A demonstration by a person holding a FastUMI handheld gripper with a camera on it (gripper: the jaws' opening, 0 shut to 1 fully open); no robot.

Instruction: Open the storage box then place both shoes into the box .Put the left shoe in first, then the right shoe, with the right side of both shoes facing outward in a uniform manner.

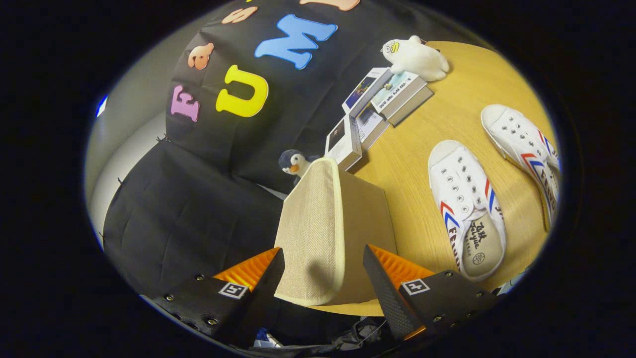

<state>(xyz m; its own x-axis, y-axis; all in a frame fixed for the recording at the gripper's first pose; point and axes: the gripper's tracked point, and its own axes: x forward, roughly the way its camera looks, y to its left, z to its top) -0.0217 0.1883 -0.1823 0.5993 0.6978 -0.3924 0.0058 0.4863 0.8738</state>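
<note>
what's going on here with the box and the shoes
A hand-held gripper has its fingers open on either side of the beige storage box, whose fabric lid sits between them, not clamped. Both white shoes lie on the wooden table beside the box, not yet packed. Books and plush toys sit beyond.

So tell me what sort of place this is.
Probably a staged recording booth, not a lived-in room: black cloth walls in a round wooden table set with props, a pair of white shoes, stacked books and plush toys. The hand-held gripper sits open around a beige storage box.
</note>
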